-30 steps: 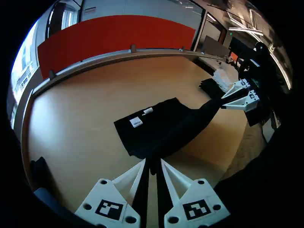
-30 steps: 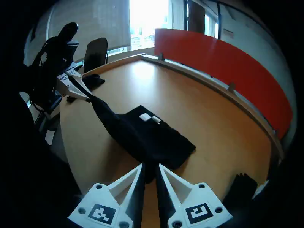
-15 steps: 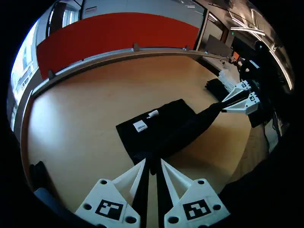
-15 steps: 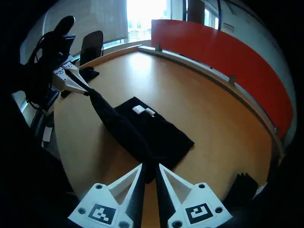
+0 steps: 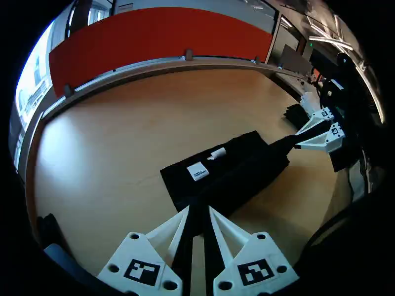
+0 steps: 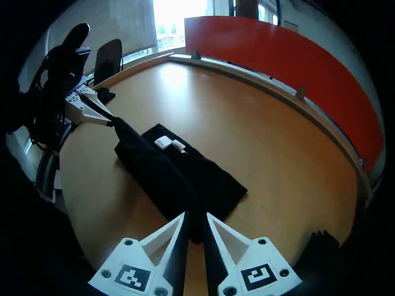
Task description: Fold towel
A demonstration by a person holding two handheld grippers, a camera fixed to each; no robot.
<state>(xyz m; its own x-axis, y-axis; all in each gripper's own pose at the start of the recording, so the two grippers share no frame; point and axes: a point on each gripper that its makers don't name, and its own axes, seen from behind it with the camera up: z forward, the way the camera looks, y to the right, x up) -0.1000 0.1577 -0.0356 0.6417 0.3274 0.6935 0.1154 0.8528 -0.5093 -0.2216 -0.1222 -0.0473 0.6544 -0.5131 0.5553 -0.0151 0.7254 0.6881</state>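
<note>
An office, by every sign. Broad wooden desk (image 5: 123, 138) with a curved edge, fenced at 12 o'clock in the left gripper view by a long red screen (image 5: 148, 44) clipped along its far side. Strip lights (image 5: 326, 42) on the ceiling at 2 o'clock. In the right gripper view, a black chair (image 6: 107, 61) at 10 o'clock, drawn up to the desk's end; behind it a lowered blind (image 6: 123, 24) at 11 and a bright window (image 6: 173, 19) at 12.

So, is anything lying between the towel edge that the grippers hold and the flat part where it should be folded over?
Nothing visible does. The left gripper and the right gripper each pinch the black towel, and its flat part ahead bears just two small white tags, which seem to belong to the towel.
</note>
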